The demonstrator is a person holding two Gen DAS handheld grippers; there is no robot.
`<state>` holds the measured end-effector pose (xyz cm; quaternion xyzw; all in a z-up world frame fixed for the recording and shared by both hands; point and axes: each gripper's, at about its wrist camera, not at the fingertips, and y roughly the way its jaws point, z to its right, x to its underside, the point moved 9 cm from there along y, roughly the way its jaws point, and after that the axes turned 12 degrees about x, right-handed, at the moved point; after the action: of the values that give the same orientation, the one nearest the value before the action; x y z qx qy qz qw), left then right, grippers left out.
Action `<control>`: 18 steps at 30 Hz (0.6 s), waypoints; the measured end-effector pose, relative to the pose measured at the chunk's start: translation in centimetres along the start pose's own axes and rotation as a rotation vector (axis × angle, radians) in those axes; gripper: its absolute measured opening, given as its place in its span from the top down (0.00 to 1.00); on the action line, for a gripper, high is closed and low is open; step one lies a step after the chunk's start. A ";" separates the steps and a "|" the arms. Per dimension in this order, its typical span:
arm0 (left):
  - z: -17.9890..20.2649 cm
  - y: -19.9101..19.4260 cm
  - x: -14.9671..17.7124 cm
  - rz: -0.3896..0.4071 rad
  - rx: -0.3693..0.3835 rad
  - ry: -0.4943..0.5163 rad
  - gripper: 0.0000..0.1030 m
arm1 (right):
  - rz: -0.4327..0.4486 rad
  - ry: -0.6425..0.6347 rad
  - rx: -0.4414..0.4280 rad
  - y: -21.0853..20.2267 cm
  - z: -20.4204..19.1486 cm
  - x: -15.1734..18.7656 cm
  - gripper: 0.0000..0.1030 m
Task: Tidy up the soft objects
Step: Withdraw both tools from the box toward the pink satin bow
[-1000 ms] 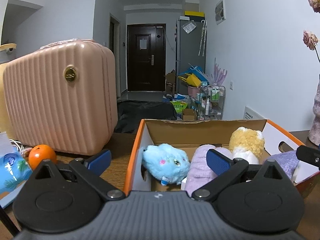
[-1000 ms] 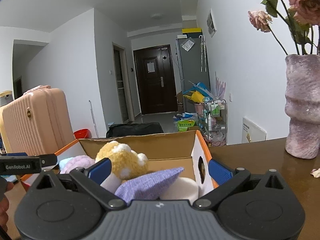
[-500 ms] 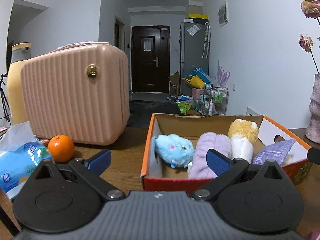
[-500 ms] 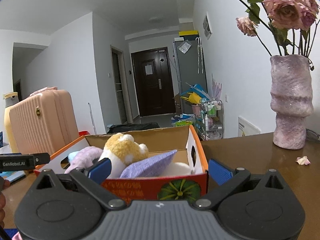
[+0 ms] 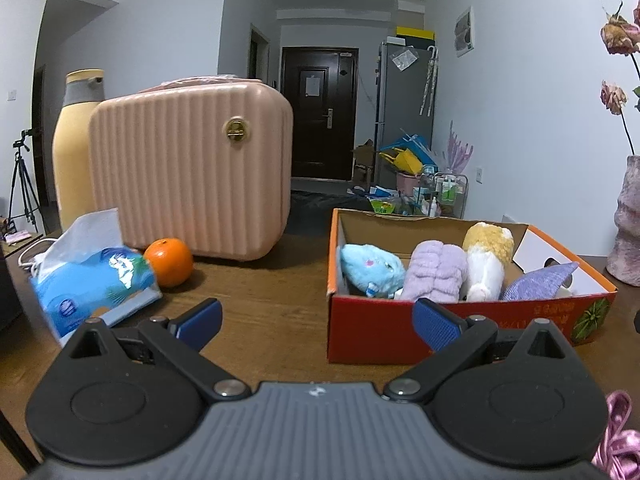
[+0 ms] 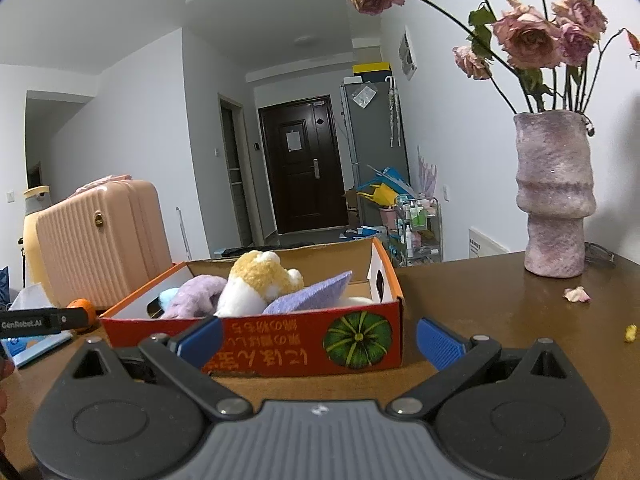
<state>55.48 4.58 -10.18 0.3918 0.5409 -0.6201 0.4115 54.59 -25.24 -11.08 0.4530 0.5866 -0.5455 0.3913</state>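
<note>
Grippers wide apart, empty

Counted on the table: one cardboard box, with four soft objects inside: one blue plush, one rolled purple towel, one yellow-white plush, one purple cushion. Also one orange, one tissue pack, one pink case, one vase.
</note>
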 end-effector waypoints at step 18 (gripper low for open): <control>-0.8 -6.9 2.1 0.000 -0.013 -0.036 0.00 | -0.003 -0.011 0.013 -7.1 0.3 2.3 0.00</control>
<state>48.34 5.77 -9.83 0.3778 0.5375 -0.6236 0.4236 47.13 -25.29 -11.23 0.4515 0.5818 -0.5523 0.3907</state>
